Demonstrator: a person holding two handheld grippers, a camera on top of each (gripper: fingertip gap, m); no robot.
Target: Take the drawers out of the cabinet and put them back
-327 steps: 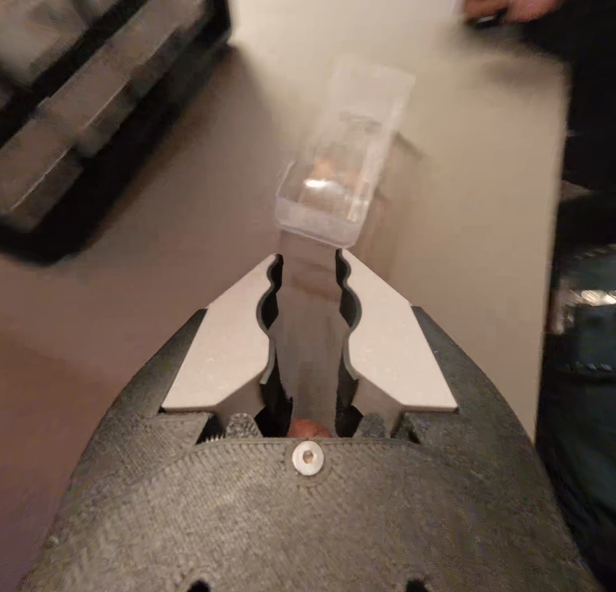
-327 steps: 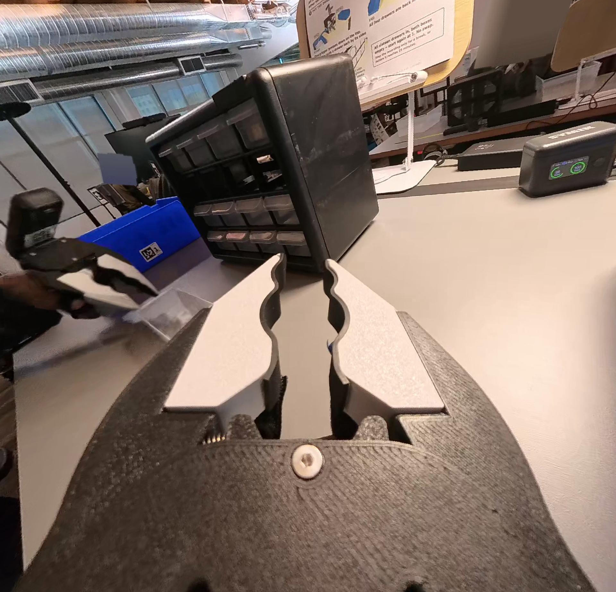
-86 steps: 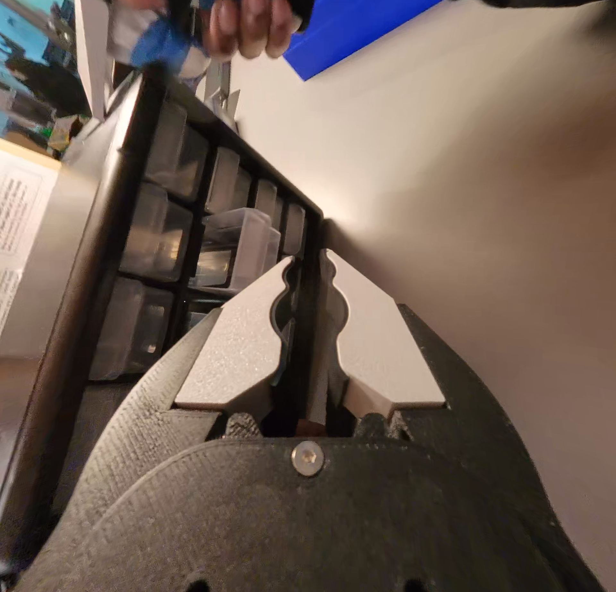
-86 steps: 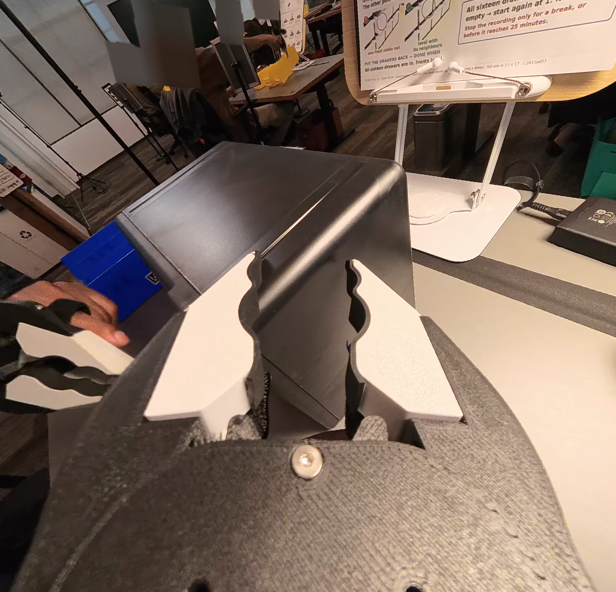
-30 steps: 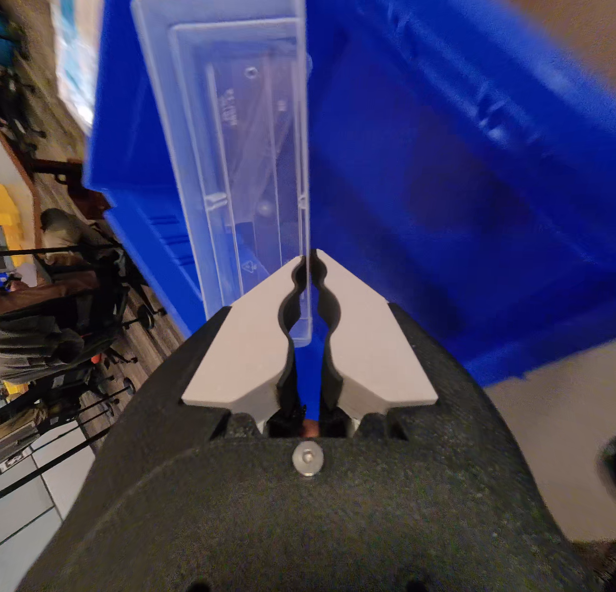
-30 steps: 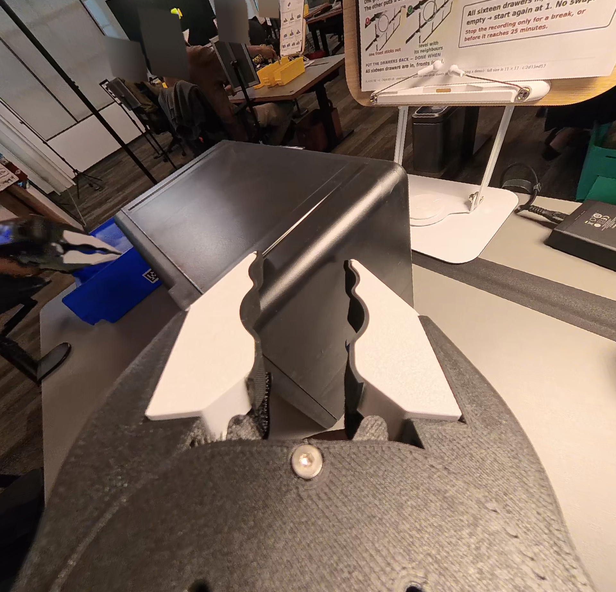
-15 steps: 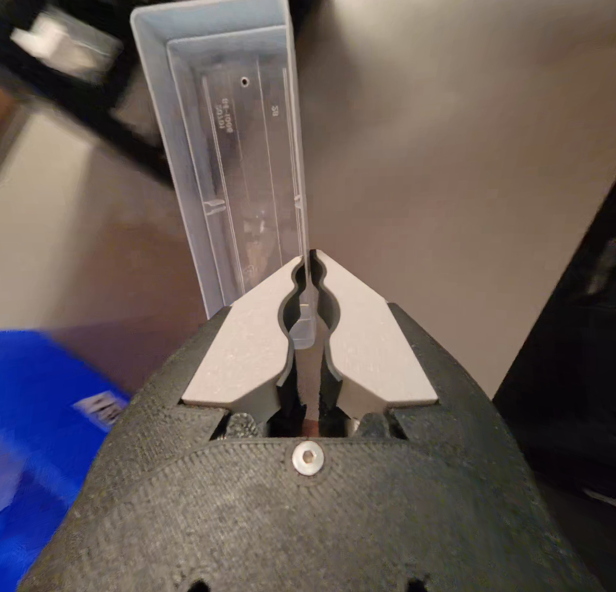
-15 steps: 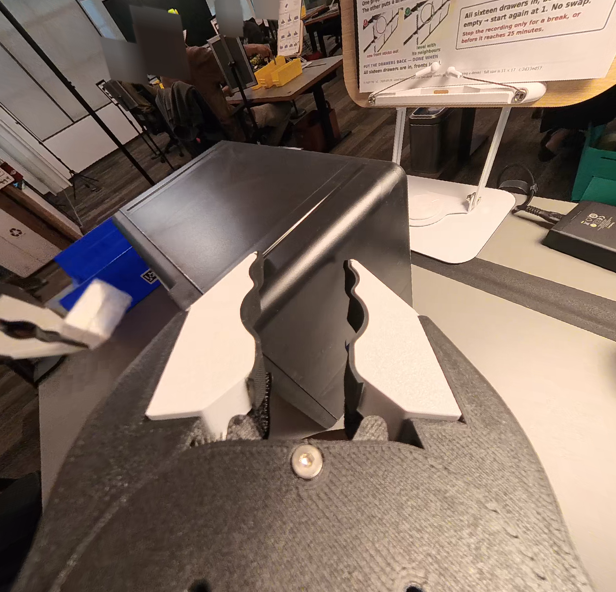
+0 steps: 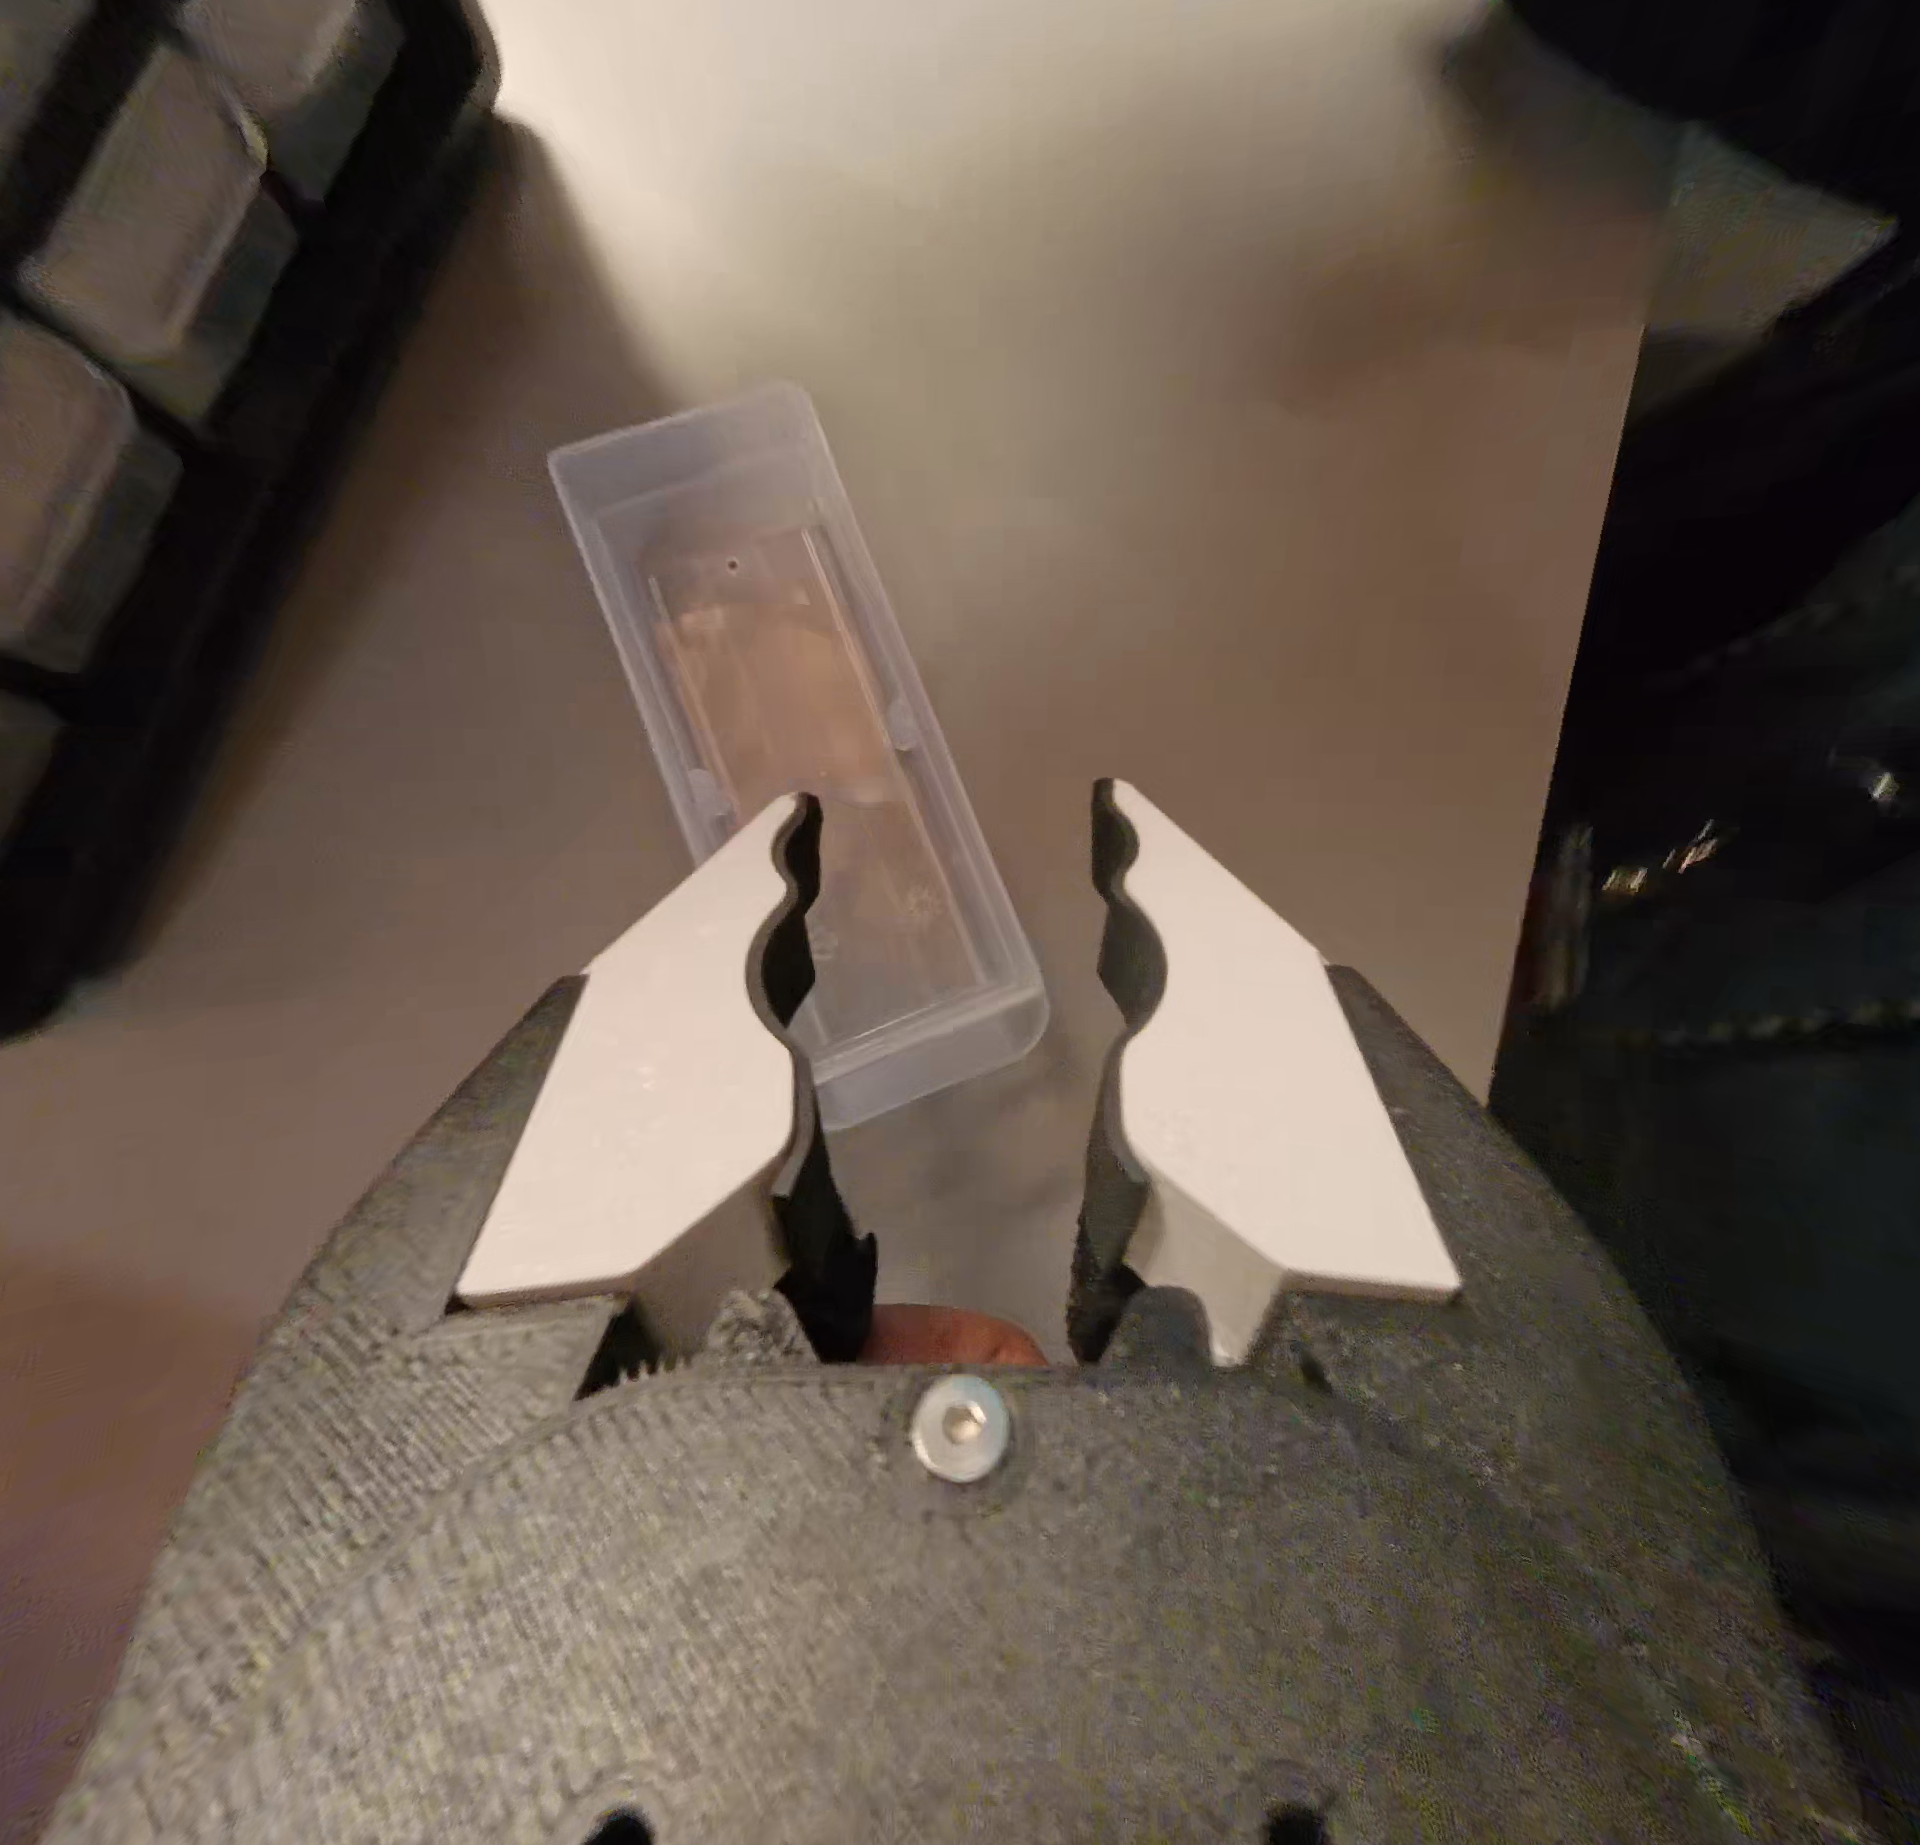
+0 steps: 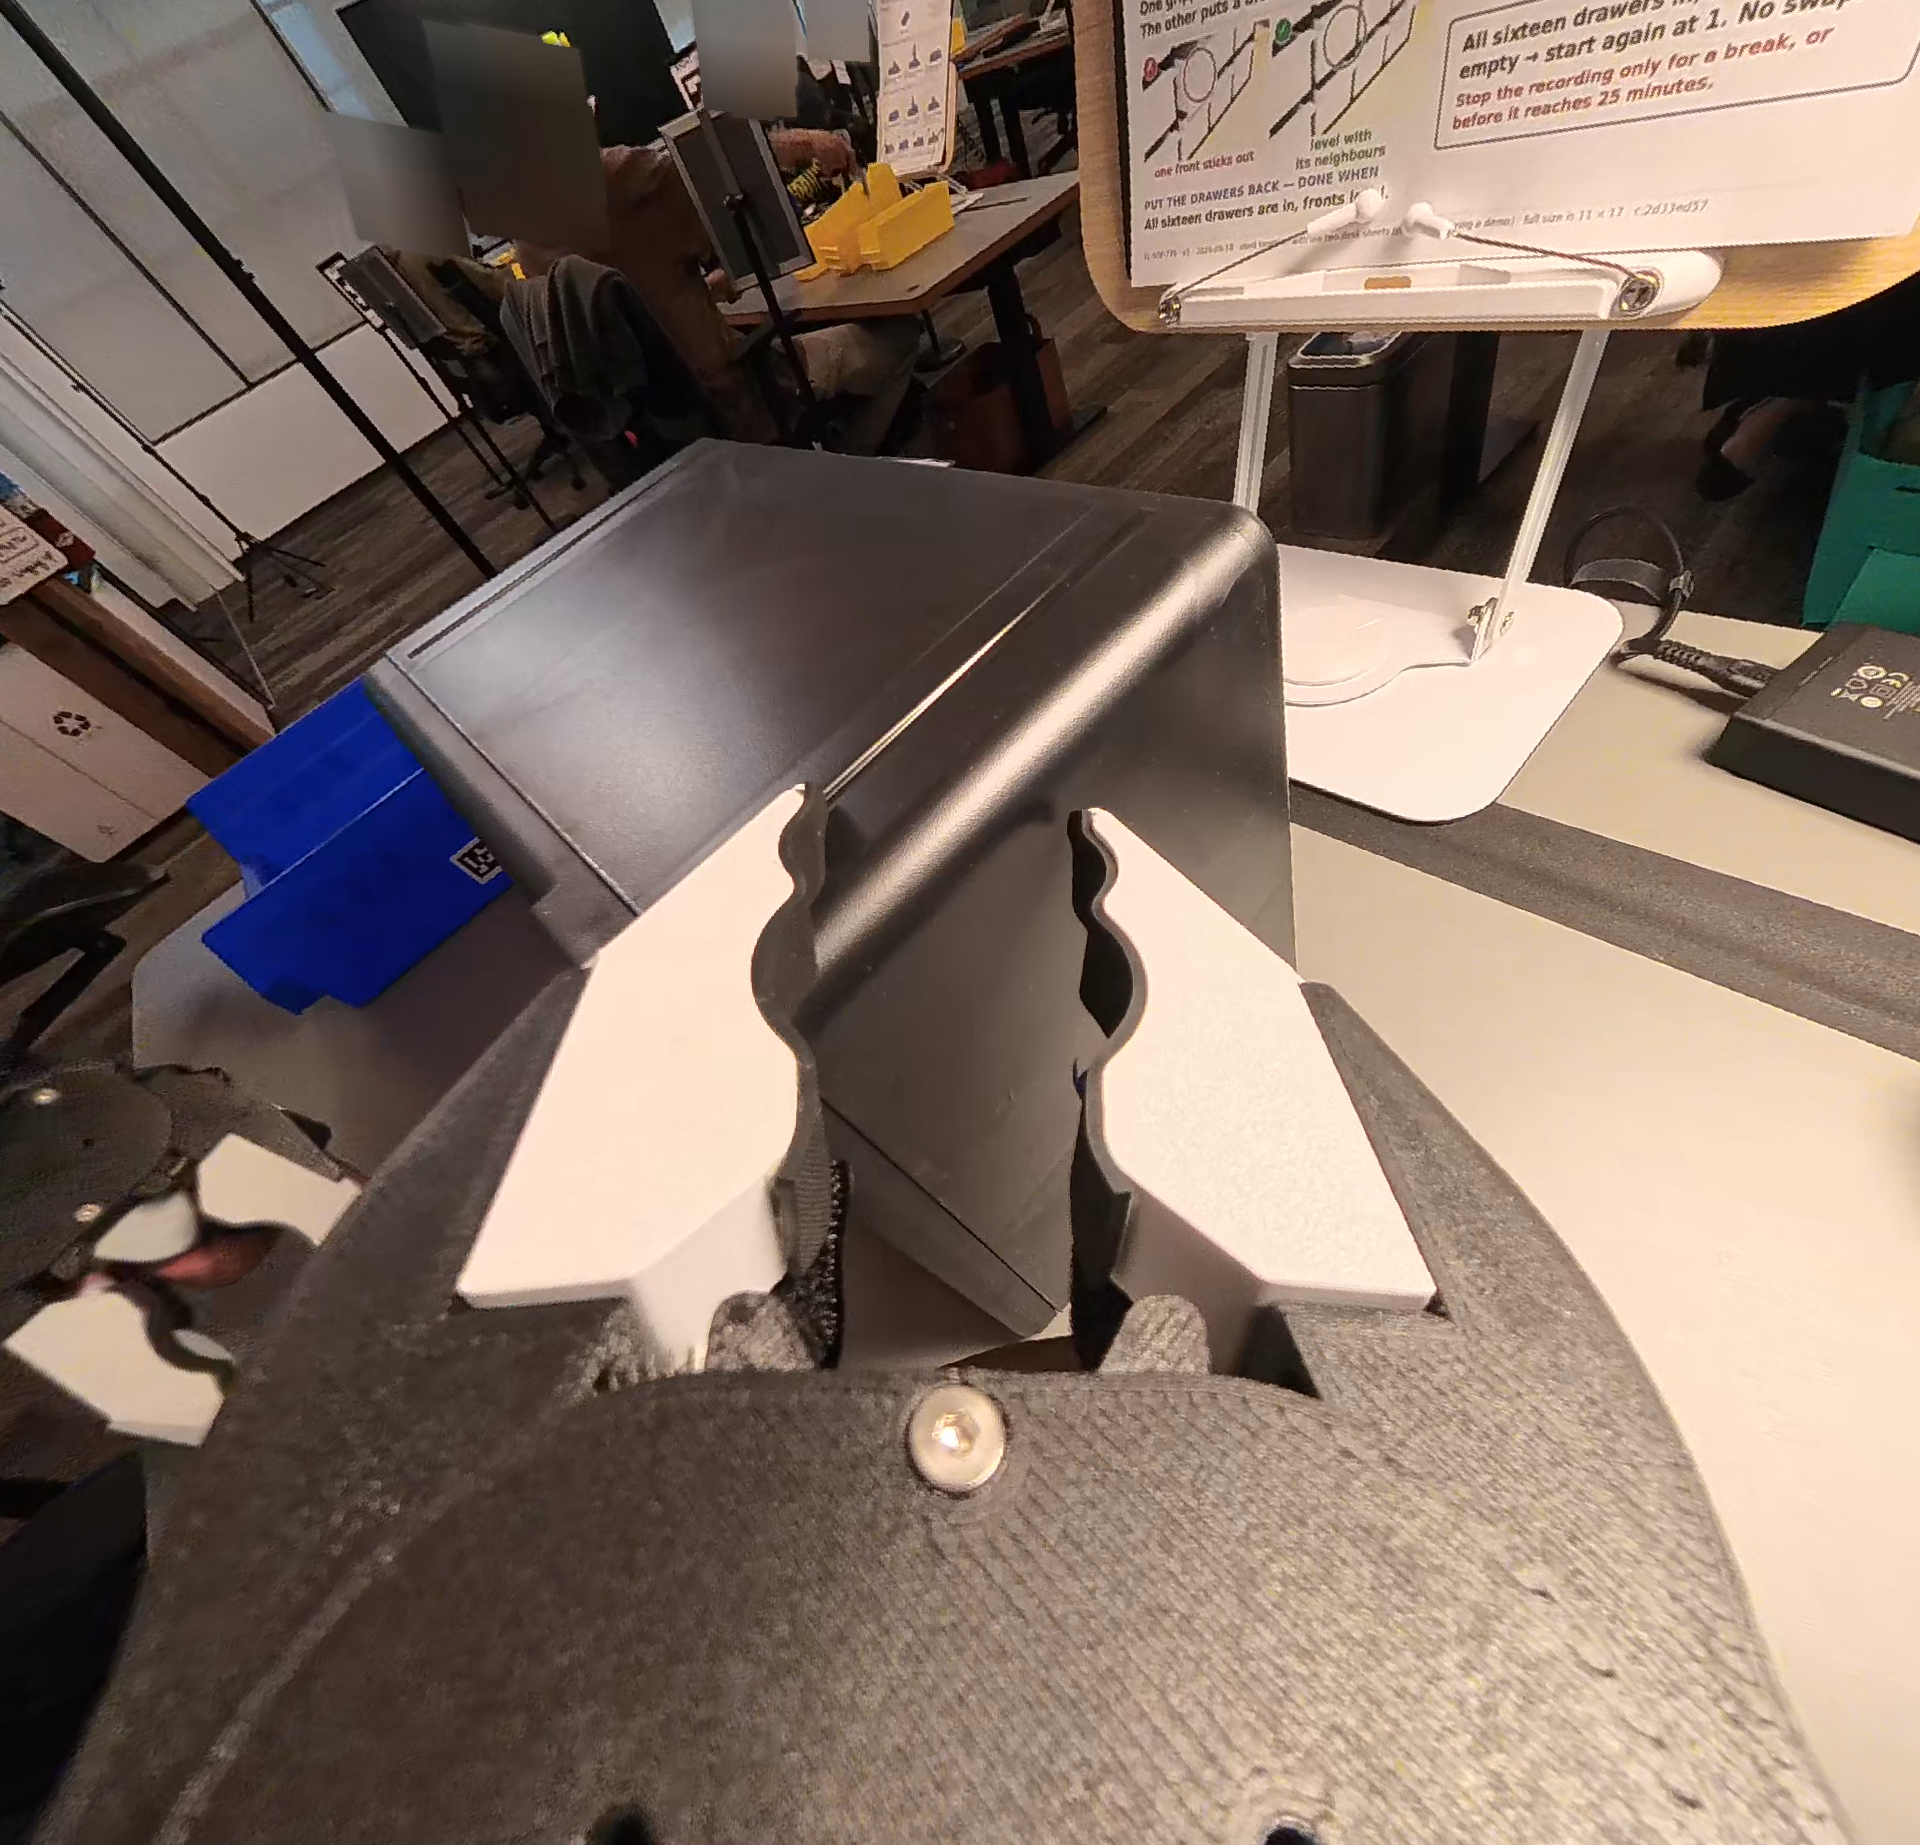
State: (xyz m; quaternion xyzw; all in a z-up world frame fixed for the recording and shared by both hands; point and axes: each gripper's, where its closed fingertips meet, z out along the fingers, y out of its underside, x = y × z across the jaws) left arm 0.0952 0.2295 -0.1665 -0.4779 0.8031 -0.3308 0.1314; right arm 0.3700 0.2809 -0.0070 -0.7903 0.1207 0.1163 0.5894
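the clear drawer lies flat on the worktop just ahead of the wide-open, empty left claw, nearer its left finger. it looks empty, though blur hinders. the cabinet sits under the right claw, spread and gripping nothing.

I see a big white sheet with printed words and small drawings, clipped on a stand behind my bench. The blue bin has a little black-and-white square code sticker. A white bin far left shows a recycling sign.
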